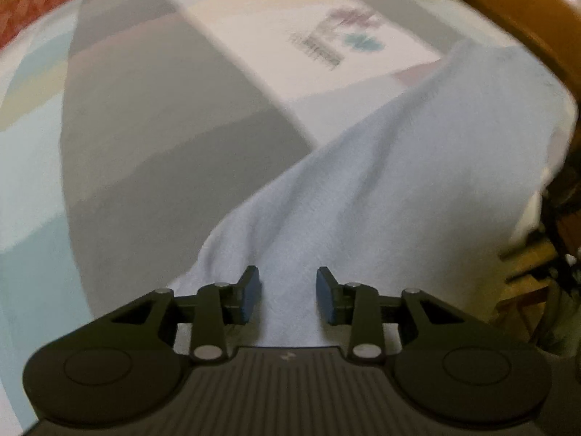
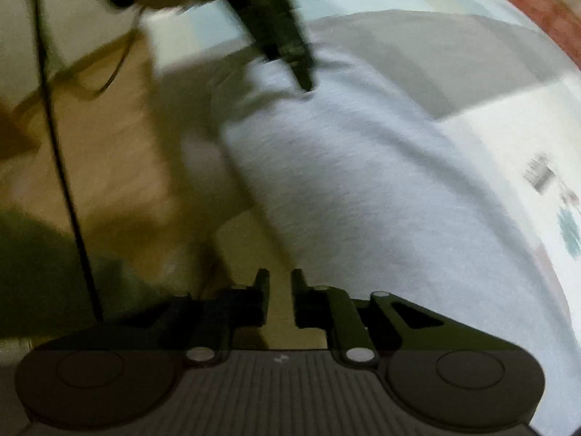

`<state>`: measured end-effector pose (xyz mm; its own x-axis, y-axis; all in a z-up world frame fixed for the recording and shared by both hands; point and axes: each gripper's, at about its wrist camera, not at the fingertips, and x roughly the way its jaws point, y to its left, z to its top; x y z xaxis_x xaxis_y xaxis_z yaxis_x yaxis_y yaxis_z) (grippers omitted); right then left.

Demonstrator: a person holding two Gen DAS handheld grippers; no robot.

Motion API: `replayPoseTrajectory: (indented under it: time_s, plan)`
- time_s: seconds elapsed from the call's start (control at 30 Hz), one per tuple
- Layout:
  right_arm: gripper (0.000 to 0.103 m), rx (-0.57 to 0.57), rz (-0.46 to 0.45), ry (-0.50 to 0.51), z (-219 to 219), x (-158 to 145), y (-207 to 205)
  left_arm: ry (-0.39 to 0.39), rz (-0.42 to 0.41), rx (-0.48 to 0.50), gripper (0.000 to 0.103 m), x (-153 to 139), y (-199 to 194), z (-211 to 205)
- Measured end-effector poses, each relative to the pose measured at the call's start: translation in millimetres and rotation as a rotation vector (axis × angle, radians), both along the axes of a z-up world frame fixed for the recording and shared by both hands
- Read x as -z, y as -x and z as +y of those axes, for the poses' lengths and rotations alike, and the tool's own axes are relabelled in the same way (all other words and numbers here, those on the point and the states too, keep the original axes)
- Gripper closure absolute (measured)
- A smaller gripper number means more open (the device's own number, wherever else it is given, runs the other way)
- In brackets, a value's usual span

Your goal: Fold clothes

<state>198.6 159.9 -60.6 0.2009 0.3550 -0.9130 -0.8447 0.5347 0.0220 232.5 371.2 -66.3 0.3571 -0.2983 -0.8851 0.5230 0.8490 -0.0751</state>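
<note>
Left wrist view: far left, bedspread with broad grey, pale blue and cream panels [image 1: 152,138] covers the bed; a faded printed motif [image 1: 337,36] sits on a cream panel further right. A pale blue-grey soft knit garment [image 1: 399,167] lies in a long band from near centre out to the far right, by the orange-brown wooden bed frame [image 1: 523,11]. Left claw [image 1: 288,296] hovers over the near end, pads moderately apart, cloth below the gap but not pinched.

Right wrist view: right claw [image 2: 280,299] stands narrow, a slim gap, nothing between the pads; it sits at the garment's left edge where the edge overhangs the tan floor [image 2: 109,167]. Judgement: likely positioned to take that edge for a fold.
</note>
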Motion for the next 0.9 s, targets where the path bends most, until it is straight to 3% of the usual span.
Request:
replayPoseTrajectory:
  time_s: [0.1, 0.23, 0.33, 0.4, 0.43, 0.57, 0.63, 0.73, 0.9]
  plan:
    - [0.071, 0.222, -0.062, 0.025, -31, -7, -16, 0.048, -0.044, 0.071, 0.061, -10, -4, -19]
    - [0.061, 0.582, -0.144, 0.109, -94, 3, -37, 0.08, -0.062, 0.163, 0.061, 2, -17, -60]
    - [0.057, 0.858, -0.1, 0.063, -148, 18, -45, 0.096, -0.061, 0.197, 0.06, 18, -26, -87]
    - [0.048, 0.992, -0.042, -0.014, -177, 27, -41, 0.02, -0.083, 0.152, 0.061, 31, -30, -89]
    - [0.04, 1.028, -0.013, -0.055, -188, 29, -36, 0.018, -0.077, 0.138, 0.059, 35, -30, -85]
    - [0.039, 1.013, 0.039, -0.074, -197, 25, -18, -0.005, -0.047, 0.15, 0.061, 29, -29, -81]
    - [0.039, 1.011, -0.008, -0.086, -198, 14, -23, -0.007, -0.055, 0.17, 0.061, 20, -25, -83]
    - [0.037, 1.06, -0.129, -0.074, -223, 8, -42, 0.05, -0.025, 0.196, 0.06, 15, -25, -92]
    - [0.037, 1.151, -0.18, -0.003, -289, 29, -57, -0.022, 0.024, 0.168, 0.059, 39, -23, -99]
